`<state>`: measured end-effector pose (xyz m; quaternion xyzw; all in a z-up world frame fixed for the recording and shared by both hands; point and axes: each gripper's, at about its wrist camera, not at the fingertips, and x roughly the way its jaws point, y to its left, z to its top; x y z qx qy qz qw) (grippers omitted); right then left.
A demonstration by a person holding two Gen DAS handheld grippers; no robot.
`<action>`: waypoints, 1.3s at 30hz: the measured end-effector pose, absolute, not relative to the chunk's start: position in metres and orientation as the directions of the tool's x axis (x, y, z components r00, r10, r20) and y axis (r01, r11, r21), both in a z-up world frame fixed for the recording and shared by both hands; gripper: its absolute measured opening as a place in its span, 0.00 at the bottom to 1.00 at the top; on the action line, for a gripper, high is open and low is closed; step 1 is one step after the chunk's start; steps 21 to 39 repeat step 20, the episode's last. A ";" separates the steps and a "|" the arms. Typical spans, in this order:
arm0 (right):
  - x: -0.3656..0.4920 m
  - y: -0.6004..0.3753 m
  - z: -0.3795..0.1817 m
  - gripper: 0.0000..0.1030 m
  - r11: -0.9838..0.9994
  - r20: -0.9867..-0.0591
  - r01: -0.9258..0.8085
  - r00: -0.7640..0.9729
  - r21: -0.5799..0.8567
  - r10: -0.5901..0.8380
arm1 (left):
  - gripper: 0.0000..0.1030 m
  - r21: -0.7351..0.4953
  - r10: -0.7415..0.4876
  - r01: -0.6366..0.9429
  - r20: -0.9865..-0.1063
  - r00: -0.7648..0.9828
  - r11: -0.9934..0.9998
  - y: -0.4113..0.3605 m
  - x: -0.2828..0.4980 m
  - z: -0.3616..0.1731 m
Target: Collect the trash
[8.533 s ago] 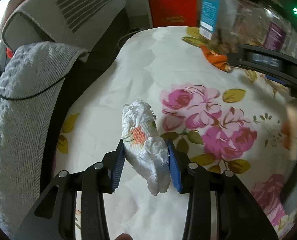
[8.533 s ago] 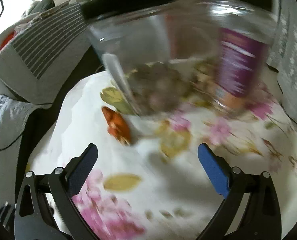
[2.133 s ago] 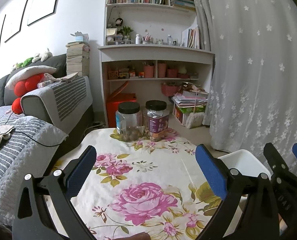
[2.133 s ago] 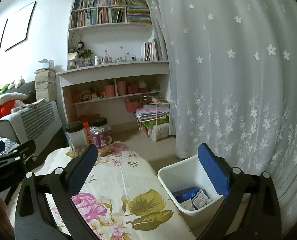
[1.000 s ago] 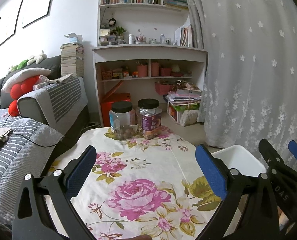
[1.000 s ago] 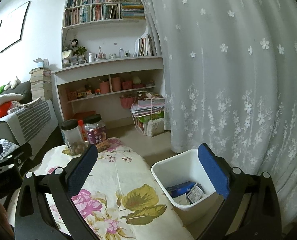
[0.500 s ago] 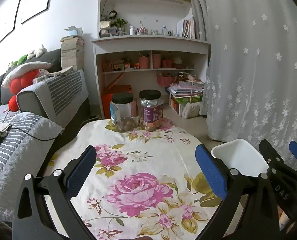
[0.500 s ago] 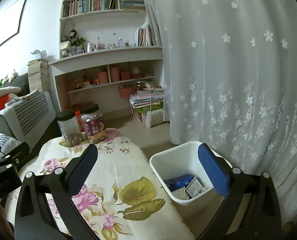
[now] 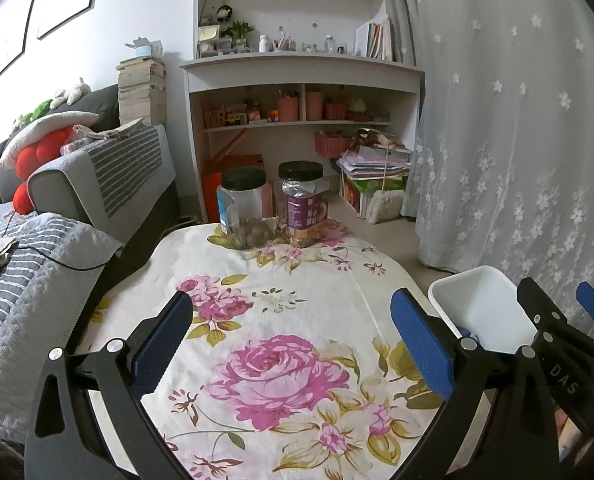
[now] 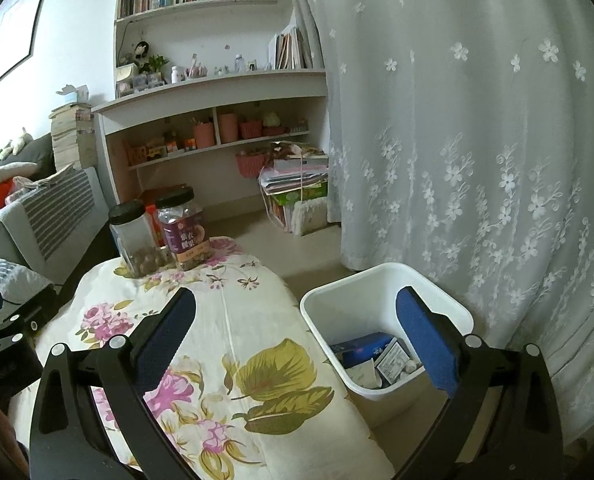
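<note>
Trash (image 10: 381,356) lies in the bin (image 10: 449,308) at 3 o'clock; both tools (image 9: 293,336) (image 10: 295,332) gape wide, empty. We judge collecting done; next, scan the table (image 9: 297,280).

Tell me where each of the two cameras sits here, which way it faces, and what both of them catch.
Left wrist: rides the left gripper, above the flowered table, facing the two jars and bookshelf; its open blue pads frame the view, right gripper at right edge.
Right wrist: rides the right gripper, farther right, facing curtain and white bin; open pads show, left gripper at left edge.
Shared: table, jars, bookshelf, bin, sofa.
</note>
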<state>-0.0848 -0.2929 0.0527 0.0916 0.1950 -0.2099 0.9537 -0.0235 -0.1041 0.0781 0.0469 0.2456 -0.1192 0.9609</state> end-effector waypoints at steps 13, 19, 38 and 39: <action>-0.080 -0.292 0.050 0.93 0.900 -0.414 0.426 0.839 0.095 -0.354 | 0.84 0.015 -0.231 0.273 -0.489 0.841 0.962 -0.106 -0.017 0.071; -0.079 -0.290 0.051 0.93 0.902 -0.405 0.421 0.844 0.098 -0.350 | 0.93 -0.004 -0.229 0.257 -0.473 0.851 0.966 -0.101 -0.020 0.075; -0.080 -0.290 0.052 0.93 0.902 -0.403 0.419 0.846 0.098 -0.349 | 0.93 -0.006 -0.229 0.256 -0.470 0.853 0.967 -0.100 -0.021 0.076; -0.080 -0.290 0.052 0.93 0.902 -0.403 0.419 0.846 0.098 -0.349 | 0.93 -0.006 -0.229 0.256 -0.470 0.853 0.967 -0.100 -0.021 0.076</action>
